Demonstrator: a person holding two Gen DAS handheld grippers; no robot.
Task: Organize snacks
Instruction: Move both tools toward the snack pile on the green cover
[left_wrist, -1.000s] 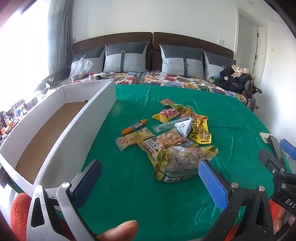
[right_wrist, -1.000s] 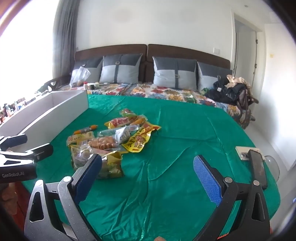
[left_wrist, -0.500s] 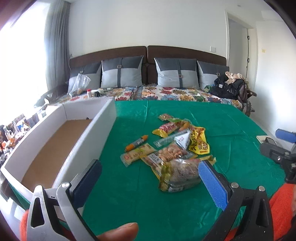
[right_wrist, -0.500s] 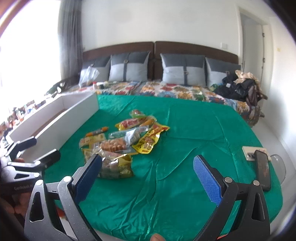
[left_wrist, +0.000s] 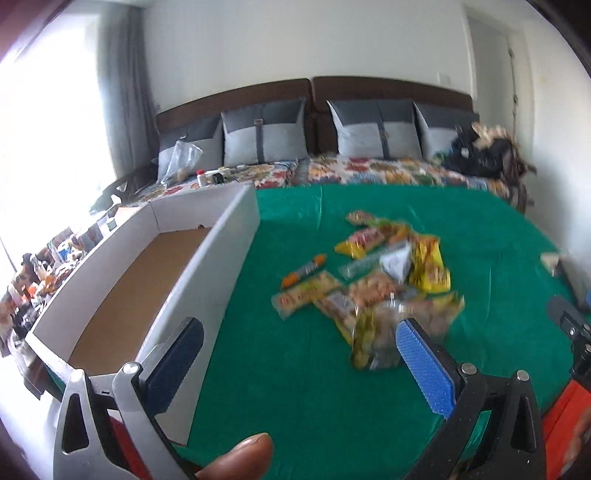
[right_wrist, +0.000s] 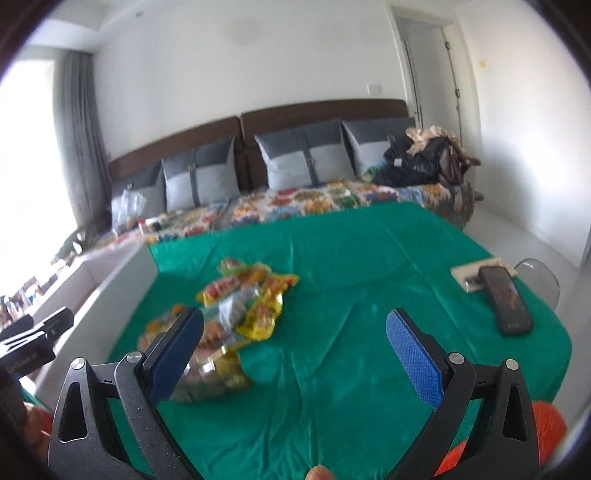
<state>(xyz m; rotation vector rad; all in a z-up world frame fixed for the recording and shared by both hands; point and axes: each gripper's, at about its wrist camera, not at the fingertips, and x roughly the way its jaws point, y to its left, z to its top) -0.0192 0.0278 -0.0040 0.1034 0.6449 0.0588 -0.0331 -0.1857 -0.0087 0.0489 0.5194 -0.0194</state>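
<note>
So the snack pile (left_wrist: 373, 280) has gone nowhere; it lies heaped mid green cloth (left_wrist: 295, 387), just right of the white box (left_wrist: 207, 280), whose brown floor is bare. What shifted is me: both views have swung and blurred over the last second. Left gripper (left_wrist: 295, 354) and right gripper (right_wrist: 291, 350) hang spread wide, empty. Sorting hasn't started.

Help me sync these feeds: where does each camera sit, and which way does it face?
Left wrist: on the left gripper, facing snack pile and white box; a fingertip shows.
Right wrist: on the right gripper, facing green cloth and phone.
Shared: pile, box, bed pillows.
</note>
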